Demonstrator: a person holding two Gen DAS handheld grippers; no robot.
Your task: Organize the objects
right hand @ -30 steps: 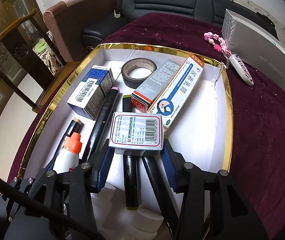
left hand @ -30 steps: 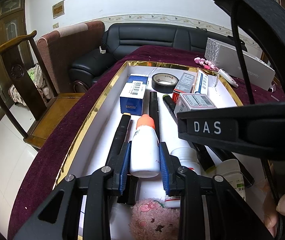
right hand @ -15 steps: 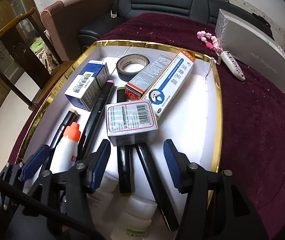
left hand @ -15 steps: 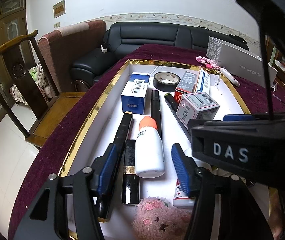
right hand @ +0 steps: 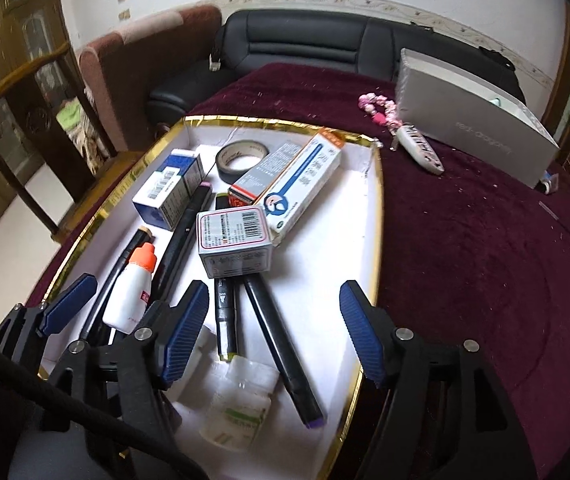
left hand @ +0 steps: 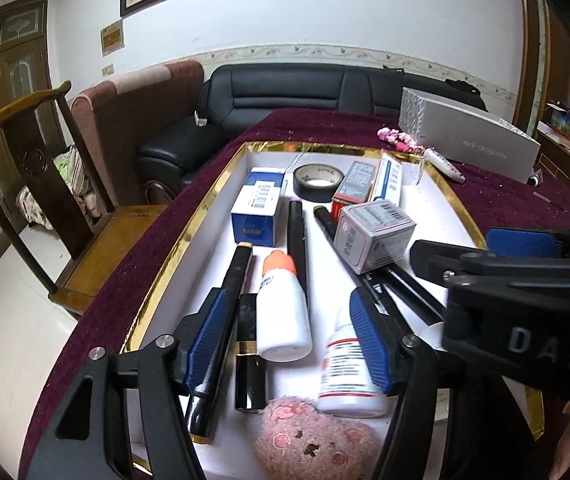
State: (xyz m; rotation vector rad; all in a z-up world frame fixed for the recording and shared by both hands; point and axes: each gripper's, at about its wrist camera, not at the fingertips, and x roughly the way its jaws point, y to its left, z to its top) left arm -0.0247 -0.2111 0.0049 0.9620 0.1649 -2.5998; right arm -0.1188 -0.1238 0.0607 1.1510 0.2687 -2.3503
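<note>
Both grippers have just been opening: the left gripper (left hand: 289, 334) stands with jaws parted and clear around the light, rigid, slippery white dropper bottle (left hand: 281, 306) lying in the gold-rimmed tray (left hand: 189, 236), best gripped mid-body, while the right gripper (right hand: 273, 330) is wide, empty, behind the light silver carton (right hand: 235, 240).

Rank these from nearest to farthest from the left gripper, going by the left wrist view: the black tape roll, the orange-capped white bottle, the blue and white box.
1. Orange-capped white bottle: lying between the open jaws of the left gripper.
2. Blue and white box: mid-tray, left side.
3. Black tape roll: at the tray's far end.
</note>
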